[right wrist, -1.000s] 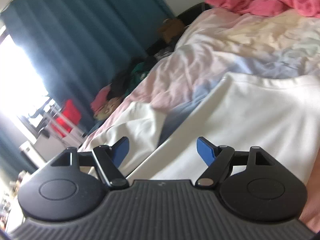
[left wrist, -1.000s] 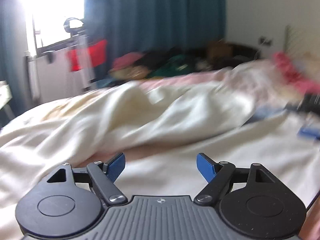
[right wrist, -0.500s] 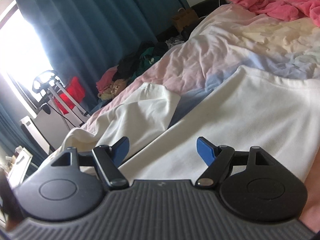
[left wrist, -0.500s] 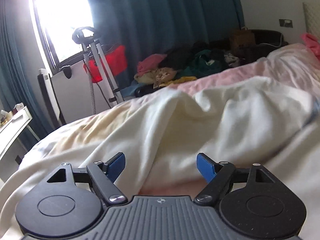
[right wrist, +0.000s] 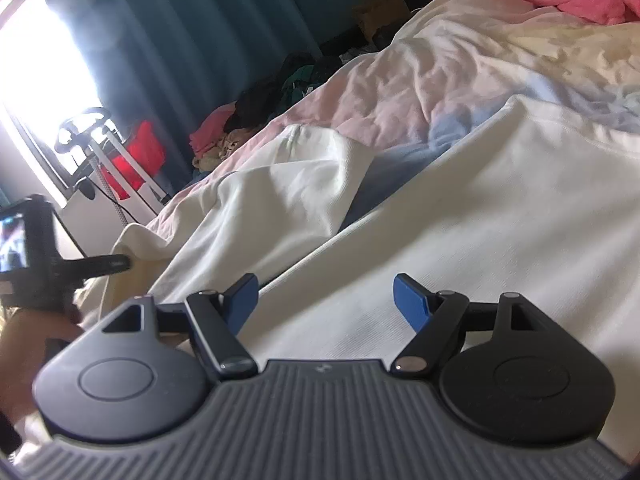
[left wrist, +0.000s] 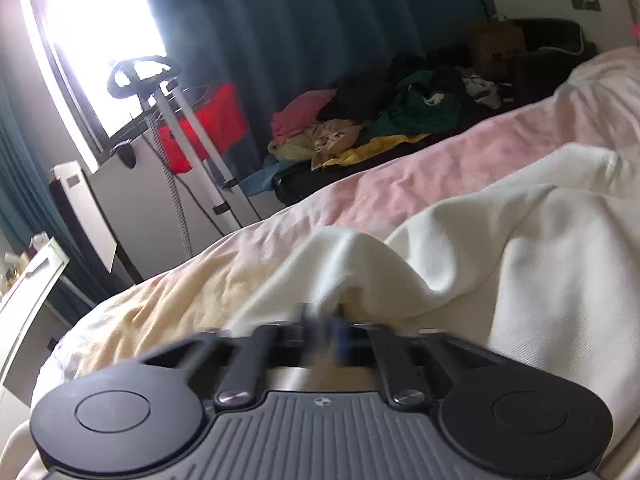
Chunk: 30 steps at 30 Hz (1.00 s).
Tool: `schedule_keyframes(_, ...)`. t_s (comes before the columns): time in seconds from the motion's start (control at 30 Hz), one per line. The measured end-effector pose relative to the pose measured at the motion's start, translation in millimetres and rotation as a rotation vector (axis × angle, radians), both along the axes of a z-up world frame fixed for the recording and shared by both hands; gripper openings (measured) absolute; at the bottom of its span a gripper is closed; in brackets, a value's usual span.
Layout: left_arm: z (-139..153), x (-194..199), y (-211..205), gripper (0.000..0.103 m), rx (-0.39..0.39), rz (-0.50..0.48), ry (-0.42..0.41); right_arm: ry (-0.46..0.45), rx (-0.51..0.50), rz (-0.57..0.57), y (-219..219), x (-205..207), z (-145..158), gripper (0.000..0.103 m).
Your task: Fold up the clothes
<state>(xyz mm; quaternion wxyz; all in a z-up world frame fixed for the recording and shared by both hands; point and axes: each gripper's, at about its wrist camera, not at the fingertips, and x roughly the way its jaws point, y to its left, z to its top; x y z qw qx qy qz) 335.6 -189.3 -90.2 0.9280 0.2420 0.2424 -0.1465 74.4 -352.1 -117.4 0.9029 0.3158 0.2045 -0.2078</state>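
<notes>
Lying across the pastel bedspread [right wrist: 460, 68], your cream garment [right wrist: 460, 220] has its body flat and a sleeve [right wrist: 288, 176] rumpled. Your left gripper [left wrist: 325, 320] pinches a sleeve ridge, jaws nearly together, likely to lift a fold. Your right gripper [right wrist: 325, 300] hovers wide apart, holding nothing.

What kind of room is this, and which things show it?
Most likely a bedroom in a home. A bed with a rumpled pastel sheet fills most of the view, teal curtains hang beside a bright window, and a heap of unfolded clothes lies beyond the bed.
</notes>
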Motion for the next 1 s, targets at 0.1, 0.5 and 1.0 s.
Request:
schedule_keyframes(0.1,18,-32,19,0.004,-0.046,-0.038,-0.082,-0.015,-0.032,0.013,5,-3,5,0.077)
schedule_keyframes(0.5,18,-237,122,0.008,-0.271,-0.074,0.088,-0.076,-0.079,0.042,18,-25,30,0.077)
schedule_keyframes(1.0,15,-258,201,0.053,-0.605,0.106,0.188,-0.064,0.212,0.228,13,-10,24,0.076)
